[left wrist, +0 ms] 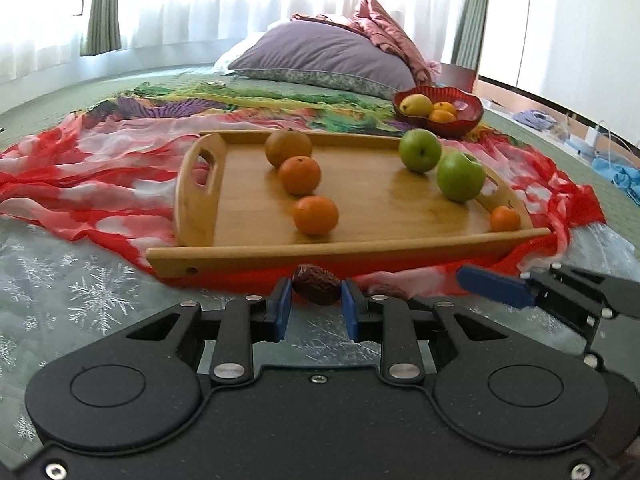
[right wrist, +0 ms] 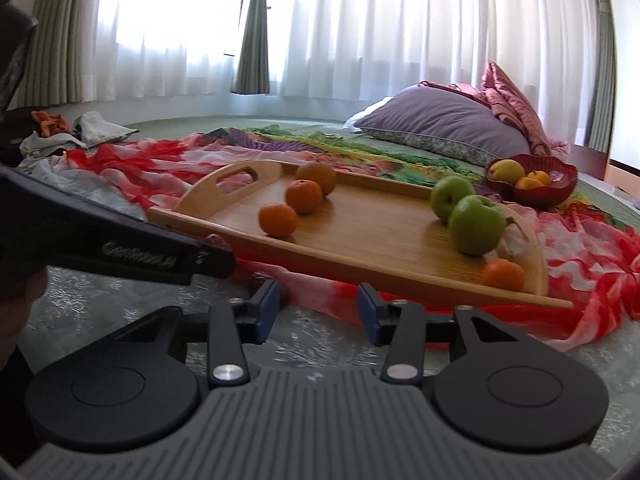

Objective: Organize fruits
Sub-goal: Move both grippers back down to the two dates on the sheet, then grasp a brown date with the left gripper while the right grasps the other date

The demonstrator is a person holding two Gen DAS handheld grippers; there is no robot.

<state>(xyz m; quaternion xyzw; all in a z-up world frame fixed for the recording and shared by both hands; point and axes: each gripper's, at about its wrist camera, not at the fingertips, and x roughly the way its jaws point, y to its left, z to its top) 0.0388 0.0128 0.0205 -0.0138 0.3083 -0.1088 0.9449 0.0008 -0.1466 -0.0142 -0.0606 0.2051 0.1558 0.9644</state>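
A wooden tray [left wrist: 360, 256] [right wrist: 360, 276] lies on a red scarf on the bed. On it are a brownish orange [left wrist: 288, 147], two mandarins [left wrist: 315, 215] [left wrist: 299, 175], two green apples [left wrist: 420, 149] [left wrist: 460, 176] and a small mandarin [left wrist: 505, 218] at its near right corner. My left gripper [left wrist: 316, 300] is shut on a dark brown date [left wrist: 316, 289], just in front of the tray's near edge. A second date [left wrist: 386, 291] lies beside it. My right gripper [right wrist: 316, 308] is open and empty, in front of the tray; it also shows in the left wrist view [left wrist: 496, 286].
A red glass bowl [left wrist: 472, 120] [right wrist: 560, 192] with a yellow pear and mandarins stands behind the tray's right end. A purple pillow [left wrist: 320, 56] lies at the back. Clothes [right wrist: 60, 136] lie at the far left. The bed's right edge drops to clutter.
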